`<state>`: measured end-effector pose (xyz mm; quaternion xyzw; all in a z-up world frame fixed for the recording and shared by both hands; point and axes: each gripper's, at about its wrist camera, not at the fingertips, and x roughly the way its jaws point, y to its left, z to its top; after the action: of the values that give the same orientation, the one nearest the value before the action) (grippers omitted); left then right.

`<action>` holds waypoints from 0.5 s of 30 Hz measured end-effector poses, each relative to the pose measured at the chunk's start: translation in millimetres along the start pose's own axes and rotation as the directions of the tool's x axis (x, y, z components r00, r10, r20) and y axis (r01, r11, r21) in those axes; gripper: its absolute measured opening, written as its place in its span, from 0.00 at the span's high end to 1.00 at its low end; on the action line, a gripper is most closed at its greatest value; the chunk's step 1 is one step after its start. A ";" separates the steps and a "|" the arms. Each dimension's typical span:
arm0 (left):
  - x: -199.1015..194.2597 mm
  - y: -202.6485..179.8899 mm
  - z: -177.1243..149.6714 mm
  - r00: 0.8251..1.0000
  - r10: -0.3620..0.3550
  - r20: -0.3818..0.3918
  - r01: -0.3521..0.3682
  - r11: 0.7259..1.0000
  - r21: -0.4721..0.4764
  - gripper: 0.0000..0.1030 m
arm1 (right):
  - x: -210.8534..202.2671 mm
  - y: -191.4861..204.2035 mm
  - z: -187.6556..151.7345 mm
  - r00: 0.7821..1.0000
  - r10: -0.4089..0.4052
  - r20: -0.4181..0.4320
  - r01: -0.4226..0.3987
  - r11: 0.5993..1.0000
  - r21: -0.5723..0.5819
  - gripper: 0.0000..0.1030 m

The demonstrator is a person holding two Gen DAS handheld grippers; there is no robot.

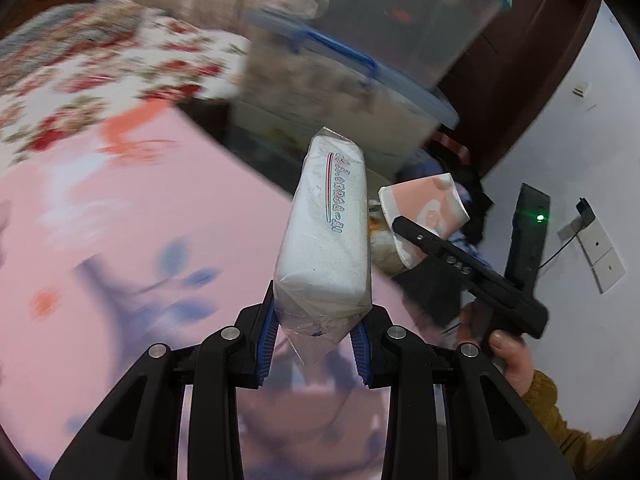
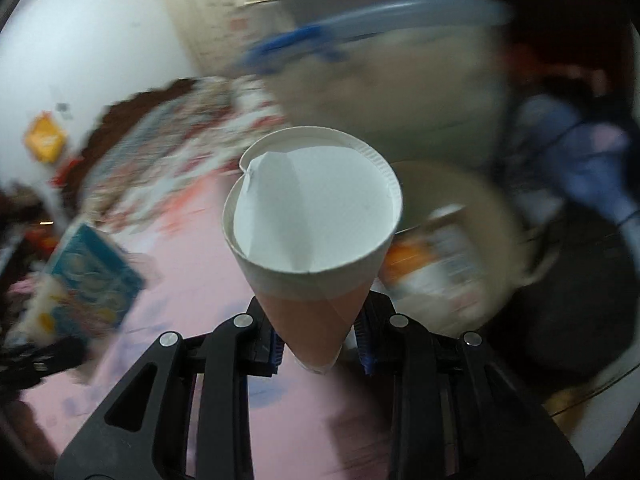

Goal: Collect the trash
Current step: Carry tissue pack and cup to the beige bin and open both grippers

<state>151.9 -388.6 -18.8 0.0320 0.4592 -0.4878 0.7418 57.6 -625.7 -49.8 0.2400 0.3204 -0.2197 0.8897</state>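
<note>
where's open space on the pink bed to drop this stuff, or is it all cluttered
Bare pink sheet lies left of the white packet held by the left gripper, bordered above by the floral quilt. It is crowded to the right, around the stacked plastic bins and the paper cup in the right gripper; the blue box occupies the sheet's far side.

A pink patterned bedsheet (image 1: 120,240) fills the near left; stacked clear blue-lidded storage bins (image 1: 360,80) stand far, white wall (image 1: 580,140) right.

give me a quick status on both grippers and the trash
Left gripper shut on white packet. Right gripper shut on crushed paper cup. Both lifted over pink bedsheet; nothing blocking.
</note>
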 end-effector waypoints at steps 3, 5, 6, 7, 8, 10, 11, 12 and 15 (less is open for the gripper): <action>55.4 -26.0 31.9 0.993 -0.087 -0.074 0.086 0.996 -0.019 0.71 | 18.0 -27.6 20.7 0.986 -0.165 -0.010 0.164 0.981 -0.101 0.70; 82.9 -40.3 46.1 0.989 -0.108 -0.103 0.107 0.994 -0.017 0.71 | 32.5 -36.1 30.1 0.971 -0.237 -0.025 0.229 0.956 -0.182 0.68; 97.3 -47.9 52.6 0.987 -0.113 -0.117 0.112 0.994 -0.012 0.70 | 40.2 -40.3 30.7 0.965 -0.259 -0.044 0.244 0.945 -0.219 0.68; 107.3 -53.6 56.1 0.985 -0.115 -0.127 0.116 0.993 -0.007 0.69 | 45.4 -42.5 29.6 0.964 -0.259 -0.067 0.236 0.941 -0.242 0.65; 119.9 -59.1 61.1 0.984 -0.114 -0.139 0.116 0.993 0.002 0.68 | 52.9 -43.7 30.1 0.966 -0.241 -0.098 0.208 0.942 -0.264 0.60; 147.6 -64.1 67.7 0.984 -0.059 -0.170 0.062 0.998 0.014 0.47 | 57.2 -45.5 25.7 0.972 -0.210 -0.107 0.174 0.945 -0.276 0.40; 157.2 -63.2 68.8 0.983 -0.038 -0.181 0.041 0.999 0.010 0.46 | 55.0 -44.3 22.2 0.976 -0.199 -0.089 0.168 0.946 -0.276 0.33; 167.7 -61.8 68.3 0.979 -0.028 -0.201 0.029 1.000 0.003 0.46 | 50.5 -43.1 19.1 0.980 -0.187 -0.064 0.163 0.949 -0.270 0.33; 166.5 -55.1 62.6 0.976 -0.042 -0.215 0.041 0.999 -0.013 0.46 | 36.3 -45.4 10.3 0.992 -0.127 -0.026 0.118 0.968 -0.221 0.33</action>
<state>168.2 -563.9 -79.2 0.0718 0.5392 -0.4949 0.6776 63.0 -675.9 -80.3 0.1248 0.3747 -0.2328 0.8887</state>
